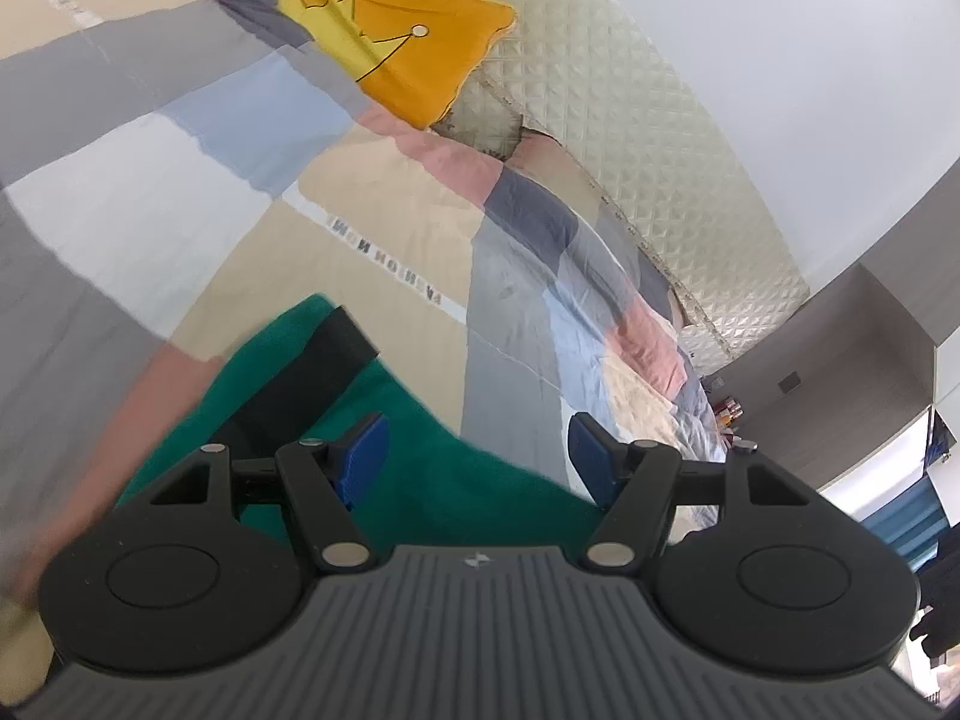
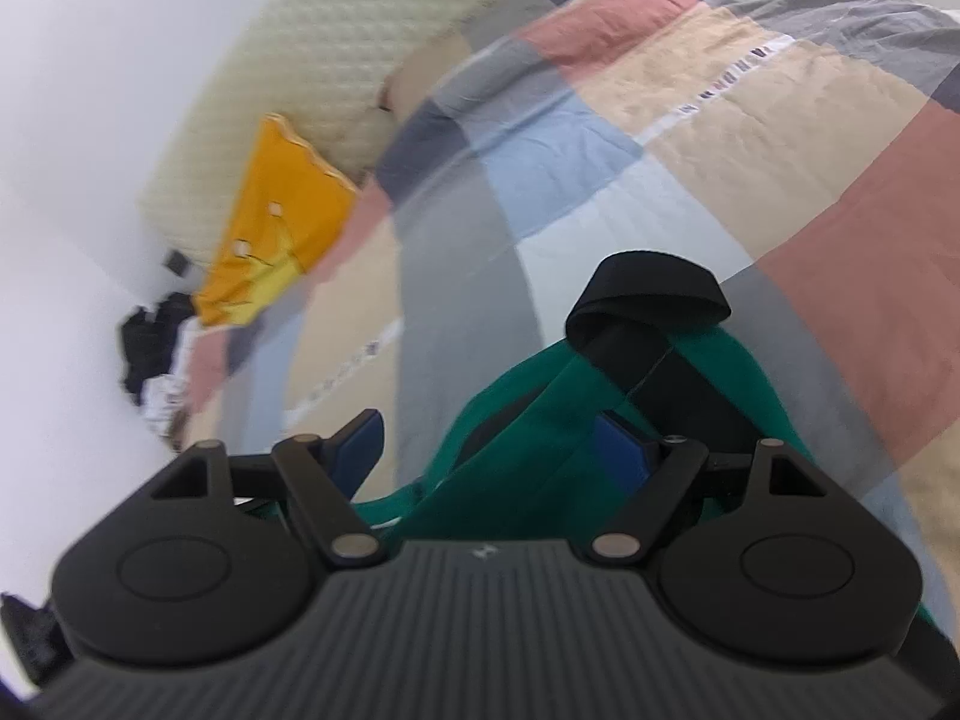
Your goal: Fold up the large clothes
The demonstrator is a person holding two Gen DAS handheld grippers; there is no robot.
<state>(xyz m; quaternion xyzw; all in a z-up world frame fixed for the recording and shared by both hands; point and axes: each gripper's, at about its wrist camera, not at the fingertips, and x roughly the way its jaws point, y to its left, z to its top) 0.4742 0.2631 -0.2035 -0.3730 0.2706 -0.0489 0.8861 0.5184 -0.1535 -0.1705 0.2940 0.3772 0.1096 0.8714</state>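
Note:
A green garment [image 1: 420,450] with a black cuff [image 1: 324,360] lies on the patchwork bedspread [image 1: 372,192], low in the left wrist view. My left gripper [image 1: 478,456] hovers over its edge, blue pads [image 1: 366,450] wide apart and open, nothing pressed between them. In the right wrist view the same green garment [image 2: 540,420] is bunched up, with a black band [image 2: 648,294] folded over at its far end. My right gripper [image 2: 489,447] is open too. A ridge of green cloth rises between its jaws and partly hides the right pad [image 2: 621,450].
A yellow pillow [image 1: 390,42] with a crown drawing leans on the quilted cream headboard [image 1: 630,150]. White wall rises behind it. Dark clutter [image 2: 156,330] sits beside the bed. Small bottles [image 1: 729,414] and a blue curtain [image 1: 906,522] lie off to the right.

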